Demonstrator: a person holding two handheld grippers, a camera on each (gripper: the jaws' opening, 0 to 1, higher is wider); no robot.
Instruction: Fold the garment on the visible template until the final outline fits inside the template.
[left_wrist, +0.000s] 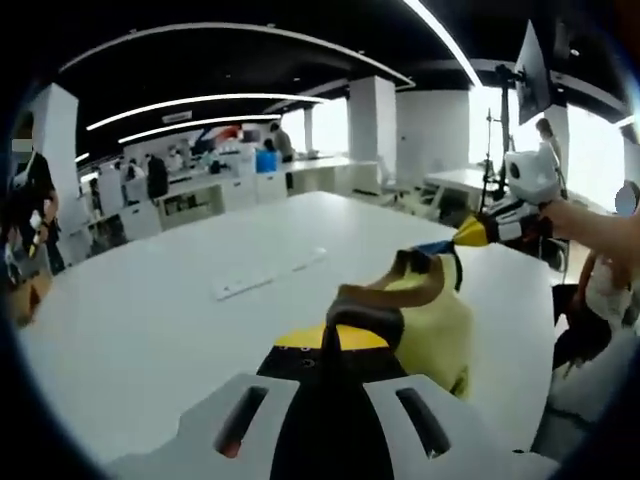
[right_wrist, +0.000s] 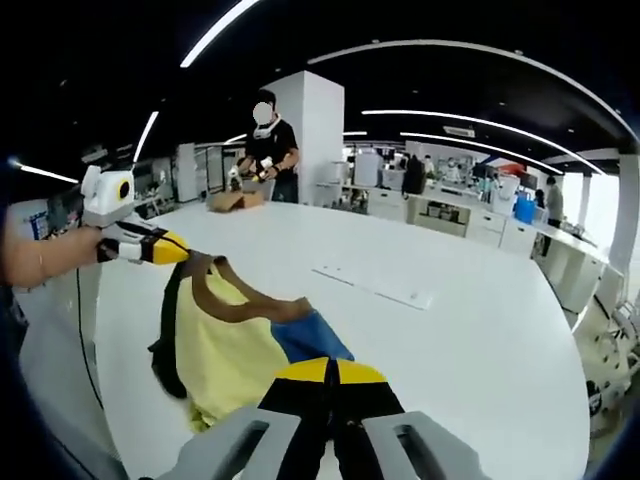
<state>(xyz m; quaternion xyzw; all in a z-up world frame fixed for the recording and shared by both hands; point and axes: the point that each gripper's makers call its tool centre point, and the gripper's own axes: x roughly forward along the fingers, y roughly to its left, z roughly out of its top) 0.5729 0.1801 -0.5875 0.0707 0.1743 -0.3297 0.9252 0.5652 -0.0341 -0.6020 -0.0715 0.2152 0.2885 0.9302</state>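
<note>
Yellow garment (right_wrist: 232, 350) in both jaws above white table (right_wrist: 450, 340).

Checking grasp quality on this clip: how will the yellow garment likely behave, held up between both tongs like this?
Probably floppy: the garment sags and bunches between the left tongs and the right tongs instead of spanning flat. Likely light, since thin pinches at its edges seem to hold it above the table. It looks prone to folding over itself, as in the crumpled mass.
</note>
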